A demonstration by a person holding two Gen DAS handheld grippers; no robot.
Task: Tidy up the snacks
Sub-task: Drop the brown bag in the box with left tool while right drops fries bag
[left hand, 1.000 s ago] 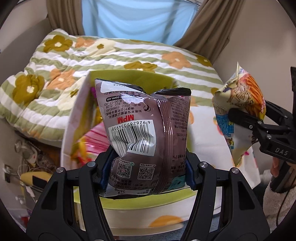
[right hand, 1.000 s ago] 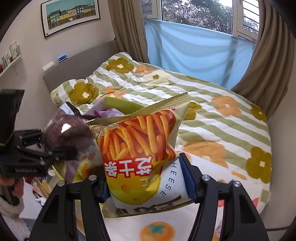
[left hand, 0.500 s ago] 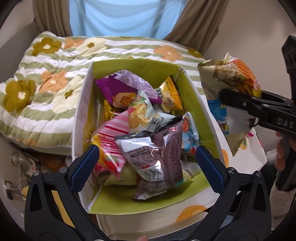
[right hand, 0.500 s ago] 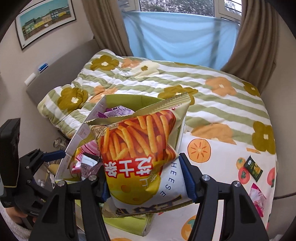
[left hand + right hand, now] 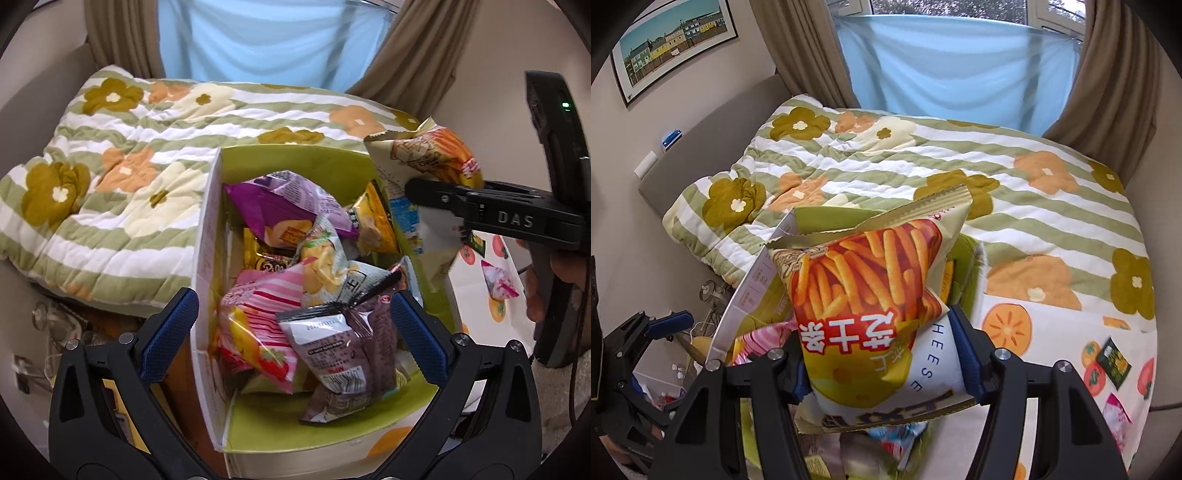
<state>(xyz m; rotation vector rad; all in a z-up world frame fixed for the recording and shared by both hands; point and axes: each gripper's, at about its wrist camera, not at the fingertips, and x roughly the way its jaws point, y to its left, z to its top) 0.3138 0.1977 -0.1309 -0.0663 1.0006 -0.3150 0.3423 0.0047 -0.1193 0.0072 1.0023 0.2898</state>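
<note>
The right claw (image 5: 882, 360) pinches the cheese-stick bag (image 5: 871, 295) upright, long axis vertical, over the green box (image 5: 295, 162); the bag hides most of the box in the right wrist view. The left claw (image 5: 291, 332) is spread wide and holds nothing, just above the brown packet (image 5: 343, 350), which lies tilted among other snacks, its lower end partly buried.

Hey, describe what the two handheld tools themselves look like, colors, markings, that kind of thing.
Both tools are matte black frames with silver bolts and textured blue pads on the fingers. In the left wrist view, the right tool carries raised "DAS" lettering, a black upright unit with a green light, and a thin dark cable. The left tool shows the same build.
</note>
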